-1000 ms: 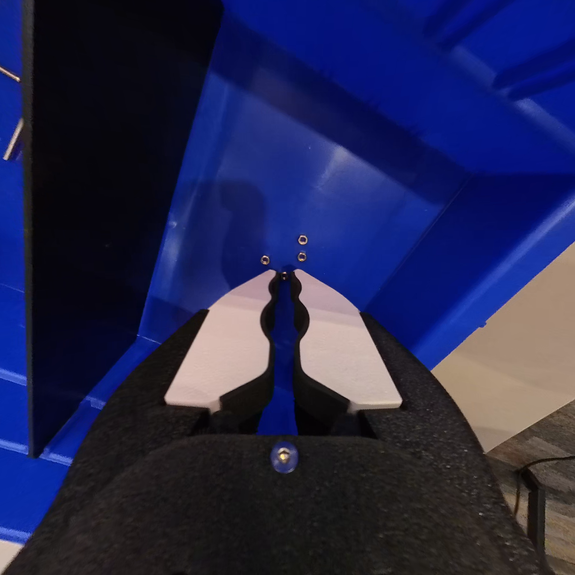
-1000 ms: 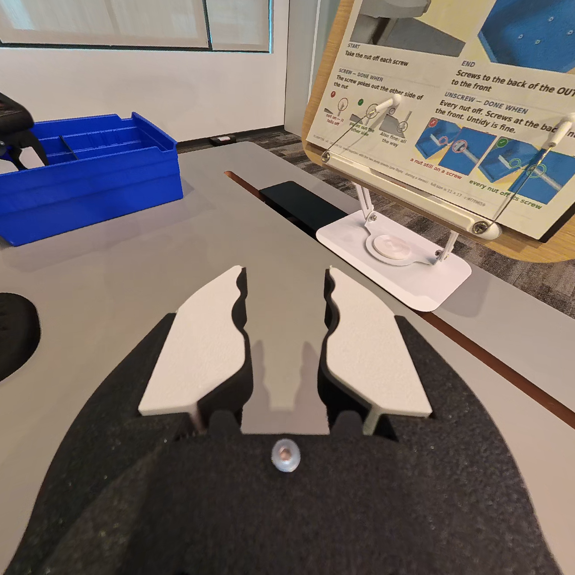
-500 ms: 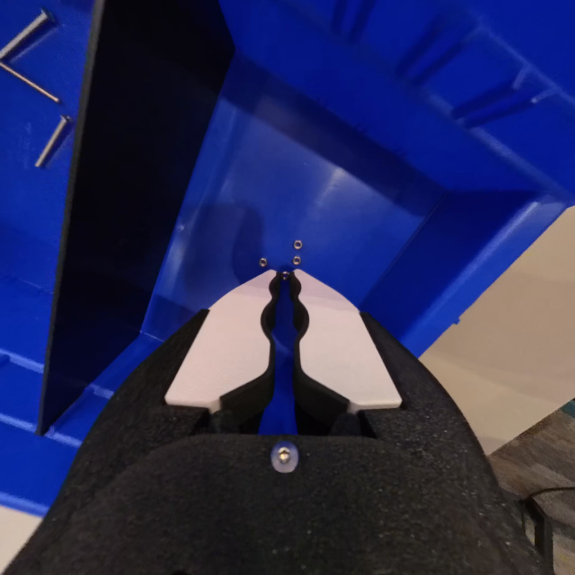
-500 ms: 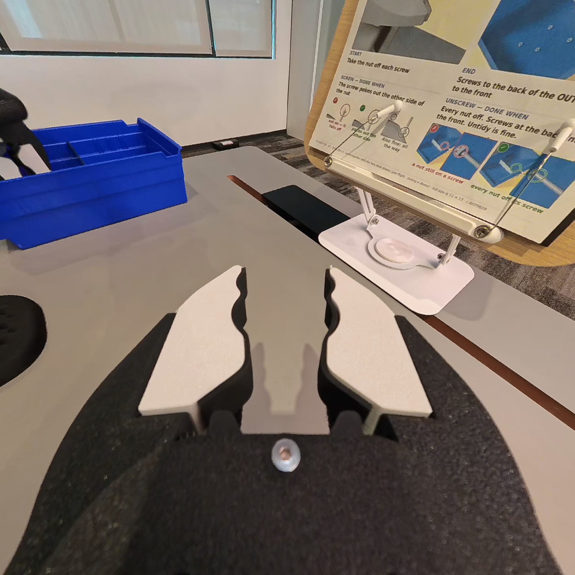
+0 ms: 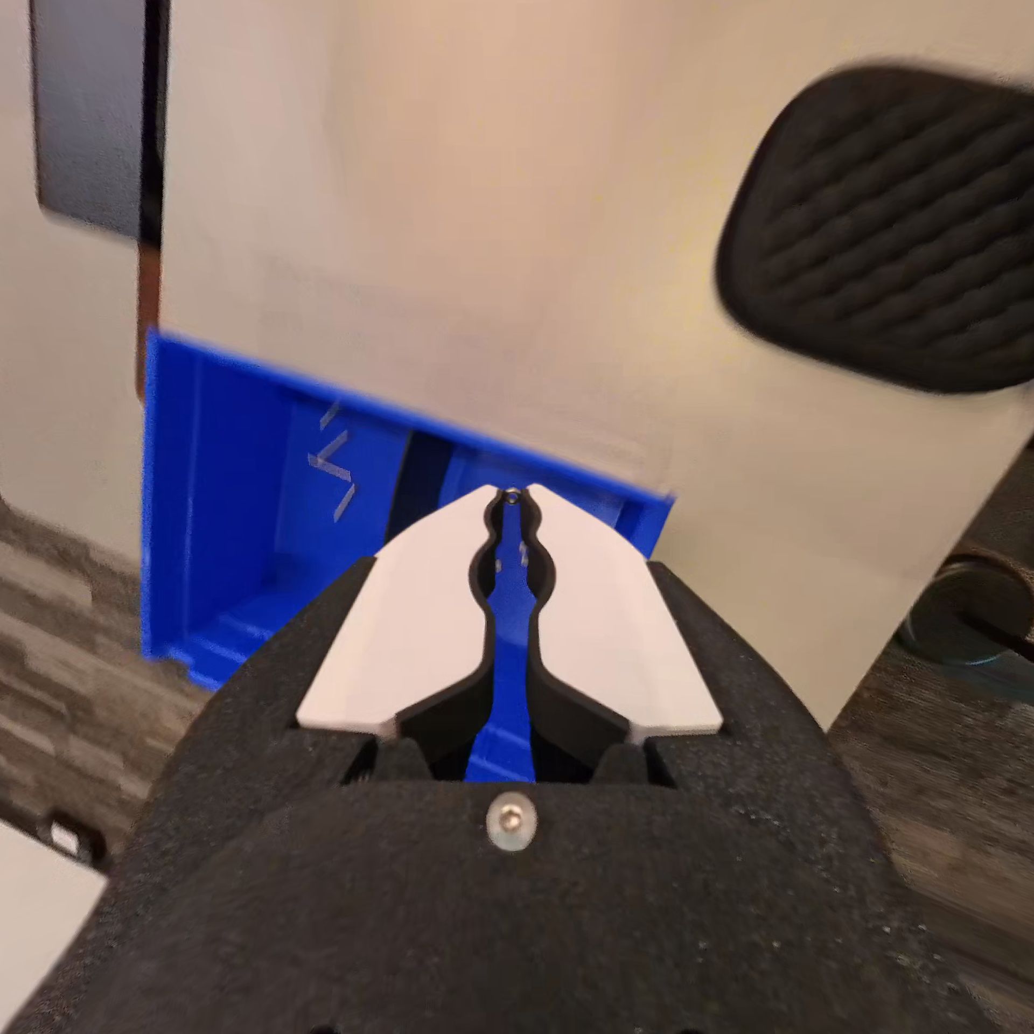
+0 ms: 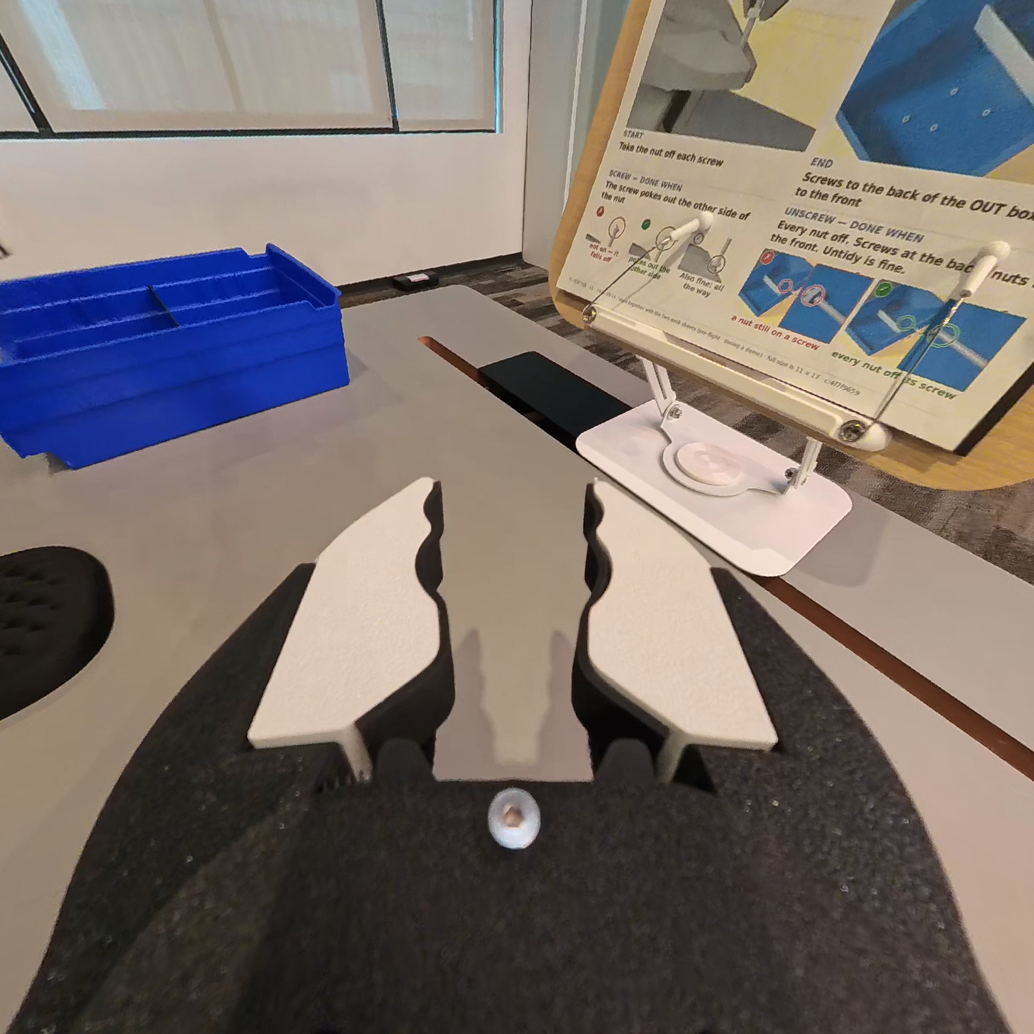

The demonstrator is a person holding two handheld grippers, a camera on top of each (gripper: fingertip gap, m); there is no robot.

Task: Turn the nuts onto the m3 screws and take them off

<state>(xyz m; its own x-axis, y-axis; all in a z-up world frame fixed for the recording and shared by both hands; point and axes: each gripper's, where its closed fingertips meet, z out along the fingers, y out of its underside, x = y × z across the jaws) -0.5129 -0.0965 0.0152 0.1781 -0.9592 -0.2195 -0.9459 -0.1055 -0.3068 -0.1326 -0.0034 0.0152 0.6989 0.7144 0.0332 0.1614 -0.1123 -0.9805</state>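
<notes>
In the left wrist view my left gripper (image 5: 512, 494) is shut on a small metal nut (image 5: 512, 496) pinched at its fingertips, held well above the blue bin (image 5: 224, 531). Several thin screws (image 5: 334, 467) lie in the bin's far compartment, left of a black divider (image 5: 419, 481). A few loose nuts (image 5: 523, 554) show blurred on the bin floor through the gap between the fingers. In the right wrist view my right gripper (image 6: 512, 495) is open and empty, low over the grey table (image 6: 492, 425). The blue bin (image 6: 168, 358) stands at the far left there.
A white stand (image 6: 716, 492) holding an instruction sheet (image 6: 811, 224) is at the right of the table. A black ribbed pad (image 5: 889, 235) lies on the table right of the bin; it also shows in the right wrist view (image 6: 45, 621). A dark slot (image 6: 537, 386) crosses the table. My right fingertips sit around 40 cm from my left ones.
My left gripper has lifted up and out of the bin with the nut between its tips; the view is now from high above the bin. The right gripper has barely moved.
</notes>
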